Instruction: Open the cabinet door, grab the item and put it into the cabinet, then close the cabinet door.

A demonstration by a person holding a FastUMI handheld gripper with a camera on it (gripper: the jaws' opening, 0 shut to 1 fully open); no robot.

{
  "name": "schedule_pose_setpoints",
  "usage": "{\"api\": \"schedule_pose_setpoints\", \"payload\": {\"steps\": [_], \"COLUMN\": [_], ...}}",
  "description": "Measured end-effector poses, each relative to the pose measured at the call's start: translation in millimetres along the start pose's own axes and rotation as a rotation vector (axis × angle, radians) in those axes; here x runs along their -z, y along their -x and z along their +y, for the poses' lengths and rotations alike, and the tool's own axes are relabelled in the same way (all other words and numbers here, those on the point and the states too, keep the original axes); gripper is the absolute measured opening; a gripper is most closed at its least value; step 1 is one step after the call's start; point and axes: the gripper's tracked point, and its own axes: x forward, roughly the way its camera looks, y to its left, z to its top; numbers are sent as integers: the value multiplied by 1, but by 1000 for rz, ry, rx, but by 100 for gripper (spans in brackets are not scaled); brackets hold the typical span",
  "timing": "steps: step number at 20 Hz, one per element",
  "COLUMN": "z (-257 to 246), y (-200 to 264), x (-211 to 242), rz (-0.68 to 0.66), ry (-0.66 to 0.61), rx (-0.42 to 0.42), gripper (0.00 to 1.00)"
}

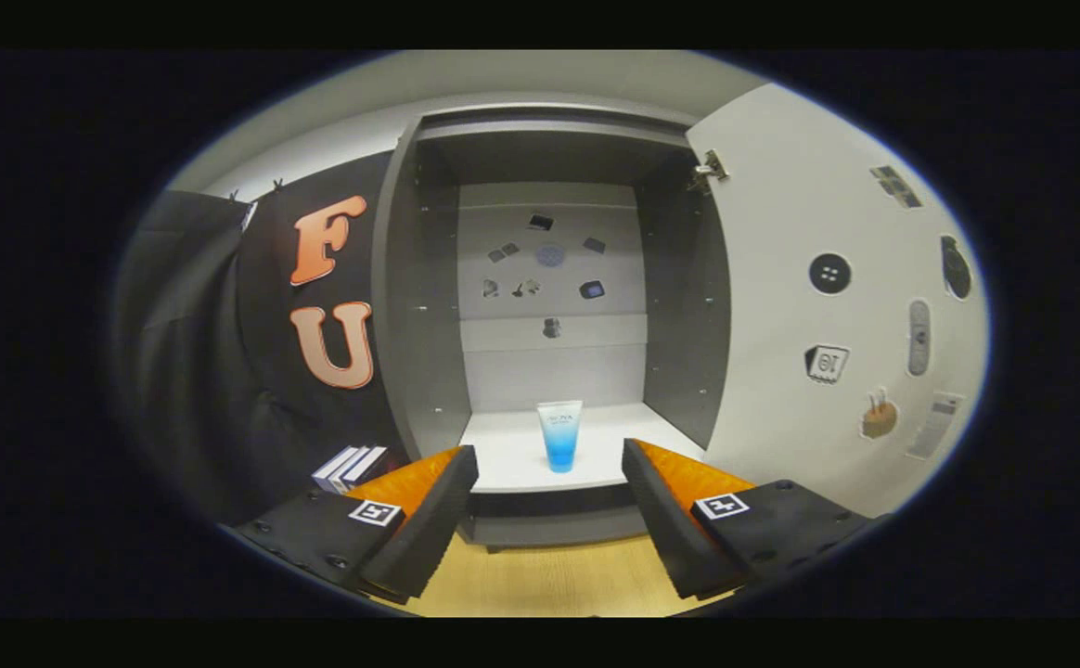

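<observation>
Gripper (549,482) level, jaws apart and empty, tube (559,434) standing in cabinet (679,306) beyond.

A blue-and-white tube (559,435) stands upright inside the cabinet (554,468), whose door (809,306) hangs open.

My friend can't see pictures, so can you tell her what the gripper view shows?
A blue and white tube stands upright on the white bottom shelf of an open grey cabinet, beyond the open, empty tool. The cabinet door, dotted with stickers, is swung wide open beside it.
</observation>
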Motion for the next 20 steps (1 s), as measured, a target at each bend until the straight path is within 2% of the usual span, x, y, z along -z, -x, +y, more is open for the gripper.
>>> {"api": "schedule_pose_setpoints", "payload": {"steps": [2, 9, 13, 18, 20], "z": [-17, -117, -194, -299, -329], "y": [35, 146, 196, 227, 224], "x": [13, 58, 65, 81, 94], "rz": [-12, -8, -32, -45, -31], "ry": [-4, -14, -22, -75, -81], "rx": [19, 167, 289, 446, 476], "gripper": [99, 99, 99, 99, 98]}}
